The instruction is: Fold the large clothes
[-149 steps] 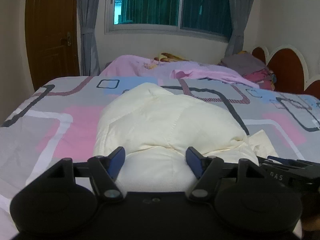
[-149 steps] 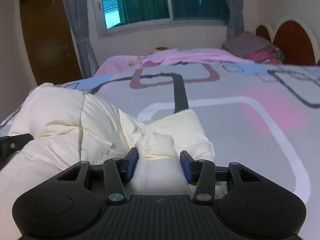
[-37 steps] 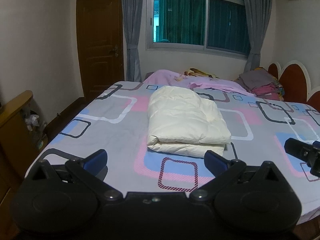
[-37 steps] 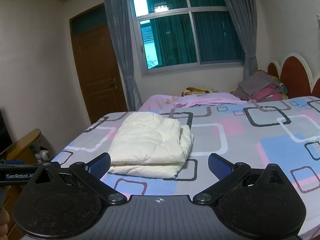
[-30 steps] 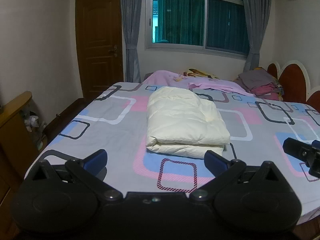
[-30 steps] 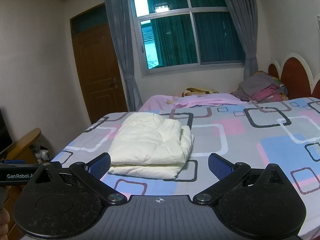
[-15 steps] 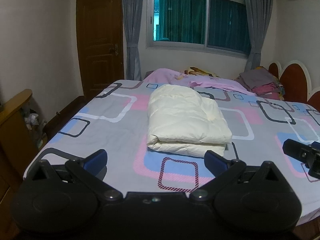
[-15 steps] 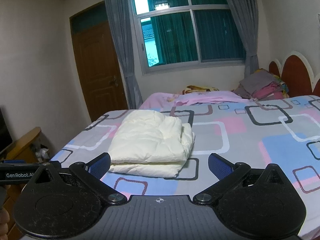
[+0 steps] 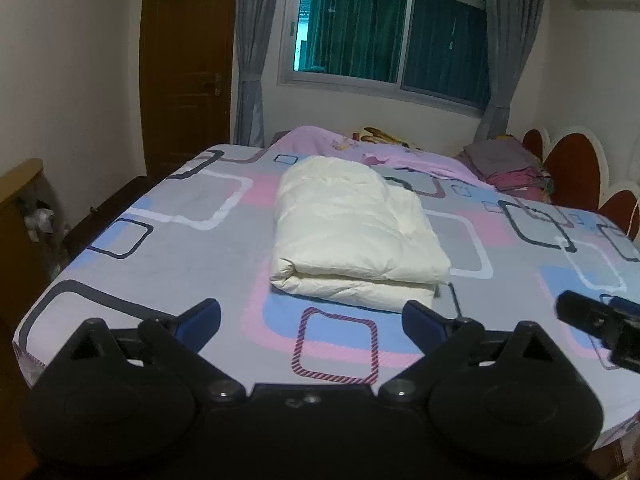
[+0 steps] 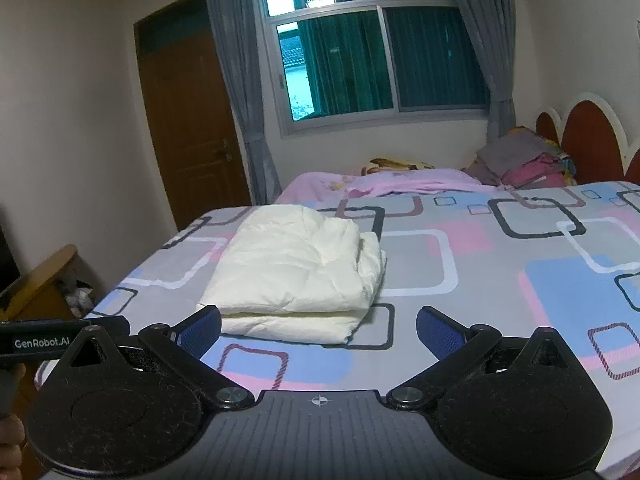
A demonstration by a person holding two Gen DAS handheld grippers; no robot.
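With both sets of jaws spread wide and empty, the folded cream padded jacket [image 9: 356, 236] lies on the bed [image 9: 192, 256] just ahead of them, looking light, soft and springy, best pinched at its stacked near edge

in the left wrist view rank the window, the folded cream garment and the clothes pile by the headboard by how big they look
1. window
2. folded cream garment, nearer the camera, so its true size is unsure
3. clothes pile

Both grippers, left [image 9: 311, 317] and right [image 10: 319, 326], are black with round pivot discs, silver screws and blue-padded jaws.
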